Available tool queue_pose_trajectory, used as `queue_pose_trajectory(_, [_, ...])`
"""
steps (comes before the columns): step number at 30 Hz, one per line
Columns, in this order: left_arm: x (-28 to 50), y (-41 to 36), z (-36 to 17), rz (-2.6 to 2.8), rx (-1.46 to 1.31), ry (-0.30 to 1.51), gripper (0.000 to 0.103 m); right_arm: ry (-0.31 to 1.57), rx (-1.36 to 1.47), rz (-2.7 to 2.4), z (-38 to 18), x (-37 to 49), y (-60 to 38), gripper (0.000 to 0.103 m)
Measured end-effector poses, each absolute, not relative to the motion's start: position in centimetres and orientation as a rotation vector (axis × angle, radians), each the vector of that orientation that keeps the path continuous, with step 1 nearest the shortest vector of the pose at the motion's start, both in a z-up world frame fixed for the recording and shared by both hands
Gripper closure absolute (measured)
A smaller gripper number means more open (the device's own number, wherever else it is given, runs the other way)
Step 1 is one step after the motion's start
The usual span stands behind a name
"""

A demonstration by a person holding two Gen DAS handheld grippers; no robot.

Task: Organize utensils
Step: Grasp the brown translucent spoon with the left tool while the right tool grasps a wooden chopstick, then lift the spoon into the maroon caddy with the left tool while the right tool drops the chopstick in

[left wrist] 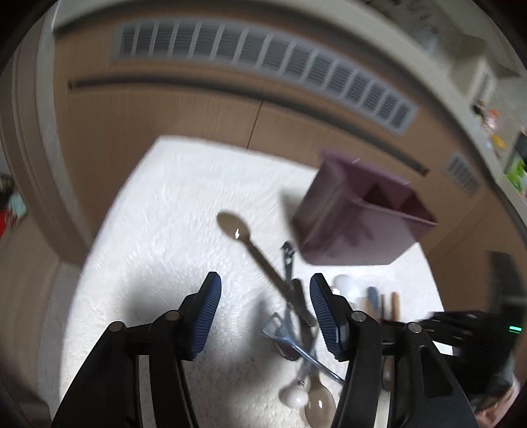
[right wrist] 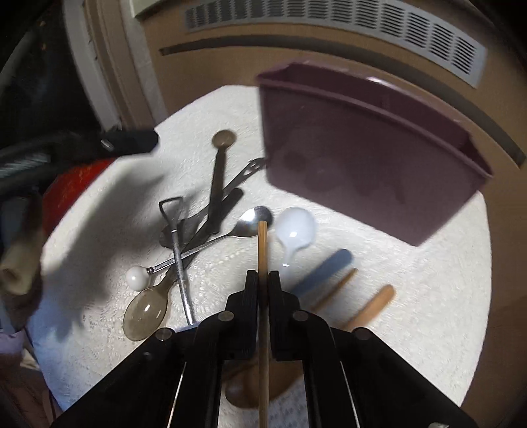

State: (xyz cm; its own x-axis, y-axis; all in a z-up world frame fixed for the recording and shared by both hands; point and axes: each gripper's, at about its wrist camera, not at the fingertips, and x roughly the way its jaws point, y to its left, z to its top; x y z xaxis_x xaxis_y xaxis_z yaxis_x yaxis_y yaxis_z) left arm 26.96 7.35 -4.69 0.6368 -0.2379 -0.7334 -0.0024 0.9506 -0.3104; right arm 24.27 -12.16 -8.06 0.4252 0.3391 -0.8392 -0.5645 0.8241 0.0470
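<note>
A round table under a white, nubbly cloth (right wrist: 378, 283) stands before brown panelled cupboards with a long grey slatted vent (right wrist: 346, 29); both views are somewhat blurred. The landmark is the purple plastic holder (right wrist: 362, 158), a smooth-walled box with a flared rim, standing upright at the far side of the cloth; the left view shows dividers splitting its inside into compartments, which is presumably why it is there, as the place for sorted pieces.

The right gripper (right wrist: 263, 280) is clenched on a thin wooden stick (right wrist: 263, 250), straight and pale brown, most likely a chopstick. It is gripped partway along, its far end pointing out past the fingers towards the holder and its near end running back under the jaws, a hold that should let the tip be steered into a compartment. It appears lifted clear of the cloth, short of the holder.

The left gripper (left wrist: 263, 316) is released, its ribbed blue pads (left wrist: 206, 316) wide apart and holding nothing, poised above the pile, probably ready to pick next.

Left of the holder lies a crossed heap: a long dark metal spoon (right wrist: 220, 171), a shiny steel spoon (right wrist: 250, 220), a clear brownish plastic spoon (right wrist: 145, 312), a small shovel-headed metal piece (right wrist: 176, 230), and a spoon ending in a white ball (right wrist: 136, 277). Just in front of the holder rest a glossy white soup spoon (right wrist: 294, 230), a blue handle (right wrist: 324, 268) and two further wooden handles (right wrist: 372, 306), side by side as if already grouped by kind.
</note>
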Motion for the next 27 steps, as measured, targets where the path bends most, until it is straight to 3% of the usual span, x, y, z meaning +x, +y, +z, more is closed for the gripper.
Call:
queue_pose_trajectory(6, [34.4, 8.8, -8.0, -0.05, -0.438, 1.088, 0.045, 0.904, -0.183, 0.466, -6.6, 23.7, -16.0, 0.098])
queue_pose_trajectory(15, [39.5, 4.4, -9.4, 0.101, -0.116, 1.164, 0.045, 0.881, -0.138, 0.385, -6.2, 23.1, -21.0, 0.098])
queue_pose_trajectory(16, [39.1, 3.8, -9.5, 0.099, -0.066, 1.144, 0.048, 0.878, -0.128, 0.384, -6.2, 22.8, -21.4, 0.098])
queue_pose_trajectory(17, [38.7, 3.4, -9.4, 0.084, -0.046, 1.127, 0.06, 0.876, -0.117, 0.385, -6.3, 22.9, -21.8, 0.098])
queue_pose_trajectory(18, [37.9, 3.1, -9.3, 0.064, -0.031, 1.11, 0.064, 0.871, -0.103, 0.388, -6.2, 22.7, -22.1, 0.098])
queue_pose_trajectory(27, [24.3, 0.9, -7.2, -0.118, 0.019, 0.869, 0.065, 0.786, -0.022, 0.428, -4.2, 21.3, -22.8, 0.098])
